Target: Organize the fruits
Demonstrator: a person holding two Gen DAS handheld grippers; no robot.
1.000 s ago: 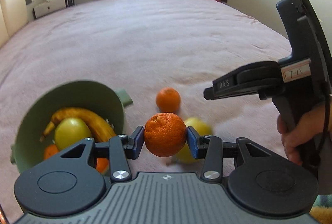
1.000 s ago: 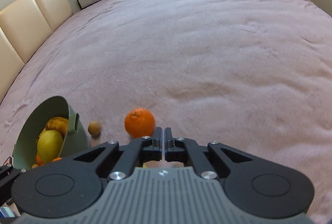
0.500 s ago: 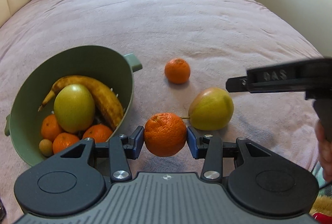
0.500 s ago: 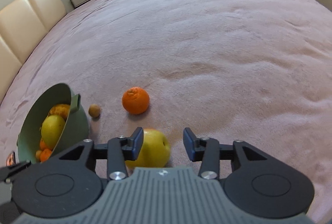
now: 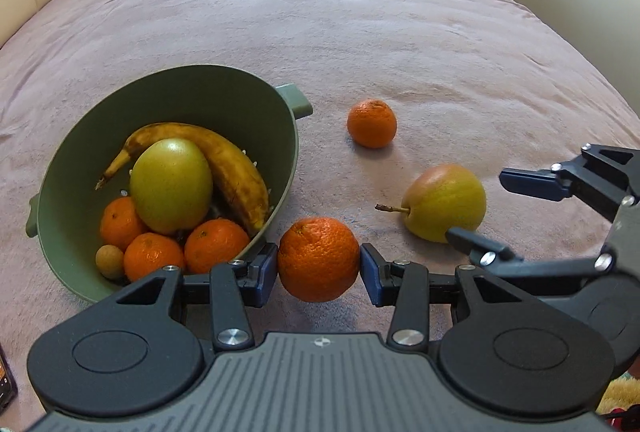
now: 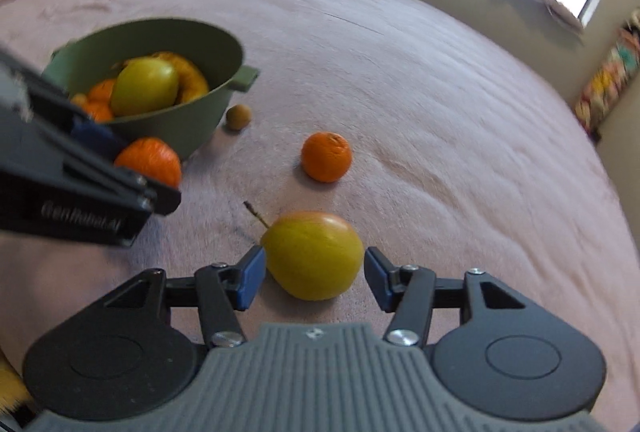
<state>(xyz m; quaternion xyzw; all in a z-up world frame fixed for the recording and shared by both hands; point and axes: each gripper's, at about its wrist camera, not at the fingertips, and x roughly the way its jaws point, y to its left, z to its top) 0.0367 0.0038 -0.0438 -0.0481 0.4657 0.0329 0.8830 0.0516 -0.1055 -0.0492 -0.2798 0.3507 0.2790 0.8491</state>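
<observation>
wide bare bed (image 5: 360,12) lies beyond the colander (image 5: 80,160). left gripper (image 5: 319,264) clamps a mandarin (image 5: 319,258); right gripper (image 6: 314,272), jaws opening, straddles the apple (image 6: 314,254) untouched.

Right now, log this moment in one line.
left tongs: shut on mandarin | right tongs: opening, straddling apple | green bowl: part-filled

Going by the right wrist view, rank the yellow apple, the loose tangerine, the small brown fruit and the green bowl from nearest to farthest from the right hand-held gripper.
1. Yellow apple: between the opening jaws of the right hand-held gripper.
2. Loose tangerine: on the blanket just beyond the apple.
3. Small brown fruit: farther left, beside the bowl.
4. Green bowl: far left, holding fruit.
</observation>
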